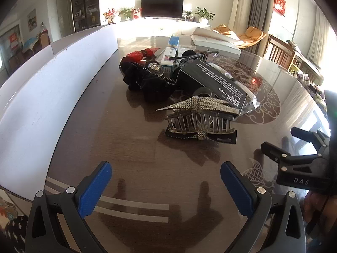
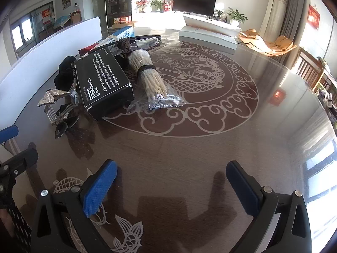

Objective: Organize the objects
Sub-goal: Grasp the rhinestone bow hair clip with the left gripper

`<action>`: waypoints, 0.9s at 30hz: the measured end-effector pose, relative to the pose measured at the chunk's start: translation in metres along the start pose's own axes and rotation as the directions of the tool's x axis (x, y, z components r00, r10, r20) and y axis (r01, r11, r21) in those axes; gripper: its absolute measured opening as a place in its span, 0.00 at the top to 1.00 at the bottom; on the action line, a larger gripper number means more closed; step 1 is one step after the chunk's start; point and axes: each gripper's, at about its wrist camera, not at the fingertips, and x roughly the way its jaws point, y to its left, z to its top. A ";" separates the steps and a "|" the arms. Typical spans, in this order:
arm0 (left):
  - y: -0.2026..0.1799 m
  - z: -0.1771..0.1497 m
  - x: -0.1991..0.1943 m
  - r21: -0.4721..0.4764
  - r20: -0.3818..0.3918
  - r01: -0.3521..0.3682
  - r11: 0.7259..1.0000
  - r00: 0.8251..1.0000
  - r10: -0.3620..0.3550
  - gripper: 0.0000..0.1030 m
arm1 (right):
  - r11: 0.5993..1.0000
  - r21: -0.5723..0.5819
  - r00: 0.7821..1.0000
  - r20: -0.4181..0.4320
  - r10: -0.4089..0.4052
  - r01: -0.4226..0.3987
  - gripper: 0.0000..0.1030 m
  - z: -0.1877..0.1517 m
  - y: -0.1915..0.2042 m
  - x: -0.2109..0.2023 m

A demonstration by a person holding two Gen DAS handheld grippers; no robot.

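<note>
Both grippers hang low over a glossy brown table (image 2: 210, 147) printed with a pale dragon medallion and fish, and each stands with its jaws spread wide and nothing between them: the left gripper (image 1: 166, 187) at the near edge, facing the pile, and the right gripper (image 2: 171, 186) beside it, facing open tabletop. The things to sort lie heaped together toward the left of the table, just beside a white partition board (image 1: 52, 88). Nearest the left gripper is a rhinestone claw hair clip (image 1: 200, 116), resting on a flat black bow clip (image 1: 221, 138). Behind it, a black box labelled "Odor Removing Bar" (image 2: 103, 80) lies tilted across the heap, touching a clear bag of pale sticks bound with a dark band (image 2: 151, 80) on its right side. Left of the box sit black scrunchies (image 1: 147, 82), a glass bulb-like piece (image 1: 155, 68) and a red bow (image 1: 141, 54); a blue and white carton (image 1: 170, 52) and a pair of dark-framed glasses (image 2: 143, 40) lie at the far side of the pile. Well apart from the heap, at the far edge, is a white flat box (image 2: 208, 33). In the left wrist view the right gripper's black frame shows at the right edge.
</note>
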 end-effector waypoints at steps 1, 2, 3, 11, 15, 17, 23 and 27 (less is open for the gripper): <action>0.000 0.006 -0.001 -0.038 0.009 0.016 0.999 1.000 -0.016 0.00 | 1.000 -0.002 1.000 0.001 -0.003 0.003 0.00 0.001 0.000 0.000; 0.000 0.012 -0.001 -0.073 0.014 0.037 0.997 0.999 -0.036 0.00 | 1.000 -0.006 1.000 0.002 -0.007 0.007 0.00 0.001 0.001 0.001; -0.002 0.019 0.000 -0.100 0.017 0.055 0.993 0.998 -0.054 0.00 | 1.000 -0.010 1.000 0.005 -0.012 0.013 0.00 0.001 0.002 0.000; -0.022 0.054 0.043 -0.085 -0.044 -0.020 0.996 0.999 0.017 0.00 | 0.998 -0.042 0.998 0.024 -0.053 0.054 0.00 0.001 0.008 -0.002; 0.010 0.036 0.033 -0.064 -0.041 -0.081 0.995 0.996 0.078 0.00 | 0.998 -0.038 0.998 0.025 -0.050 0.051 0.00 0.001 0.007 -0.002; 0.029 0.025 0.024 -0.055 -0.043 -0.107 0.993 0.994 0.105 0.00 | 0.998 -0.039 0.998 0.025 -0.050 0.051 0.00 0.001 0.007 -0.002; 0.048 0.014 0.013 -0.066 -0.053 0.029 0.997 0.998 -0.033 0.00 | 0.997 -0.046 0.998 0.031 -0.061 0.062 0.00 0.000 0.009 -0.003; 0.014 0.028 0.016 0.089 -0.043 0.114 0.990 0.993 -0.110 0.00 | 0.996 -0.054 0.997 0.038 -0.072 0.074 0.00 0.000 0.012 -0.004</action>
